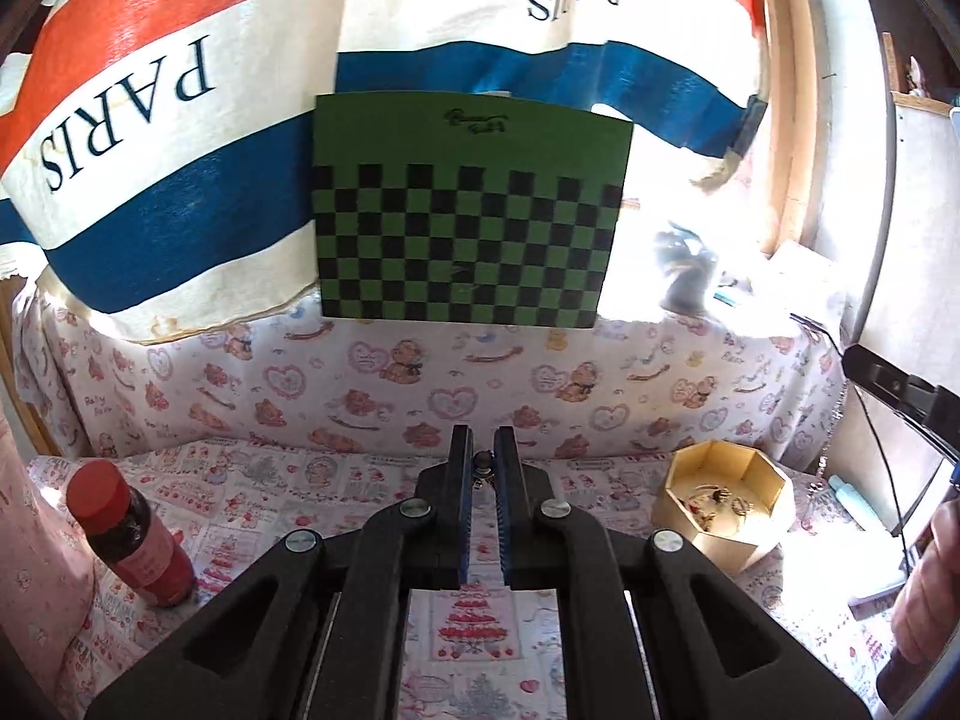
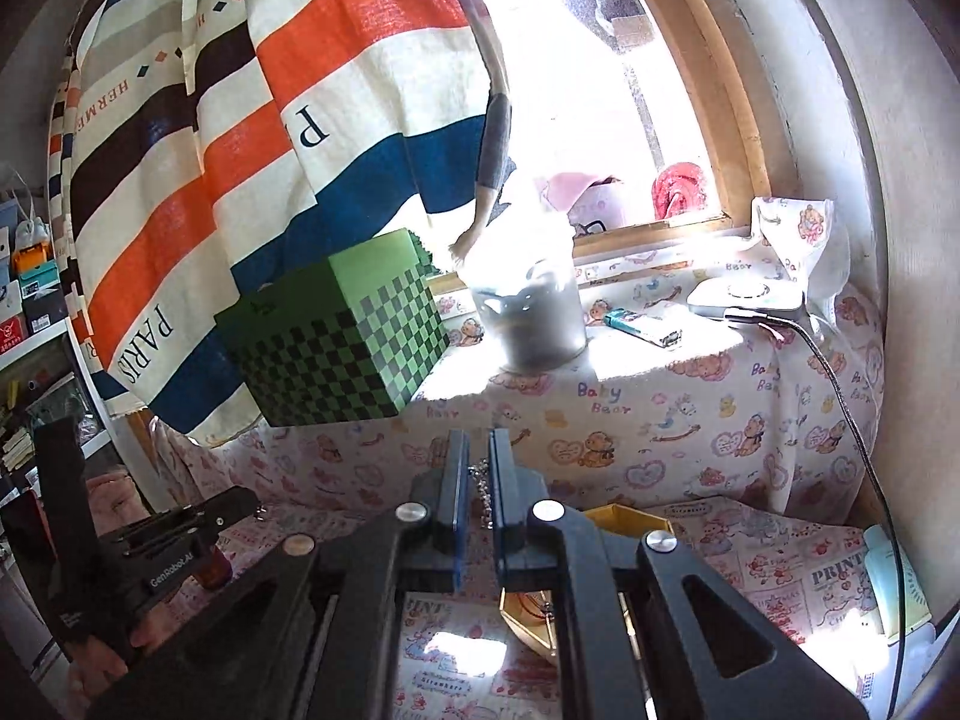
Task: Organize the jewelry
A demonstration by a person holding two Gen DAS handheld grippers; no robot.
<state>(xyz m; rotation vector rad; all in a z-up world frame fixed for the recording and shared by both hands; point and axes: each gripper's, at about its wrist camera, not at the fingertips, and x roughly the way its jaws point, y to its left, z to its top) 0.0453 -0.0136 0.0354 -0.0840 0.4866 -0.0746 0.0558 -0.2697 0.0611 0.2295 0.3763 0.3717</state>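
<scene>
In the left wrist view my left gripper (image 1: 482, 441) is shut on a small dark jewelry piece (image 1: 481, 461) pinched between its fingertips, held above the patterned cloth. An octagonal gold box (image 1: 723, 504) holding several jewelry pieces sits to its right. In the right wrist view my right gripper (image 2: 478, 441) is shut on a silver chain (image 2: 480, 489) that hangs down between the fingers. The gold box (image 2: 627, 519) lies just below and right of it, mostly hidden by the gripper. The left gripper (image 2: 255, 507) shows at the left, holding something small.
A green checkered box (image 1: 468, 210) stands on the ledge behind. A red-capped bottle (image 1: 135, 534) stands at the left. On the ledge are a grey bucket (image 2: 531, 318), a lighter (image 2: 642, 327) and a white device (image 2: 747, 297) with a cable. A striped PARIS towel (image 1: 180, 120) hangs behind.
</scene>
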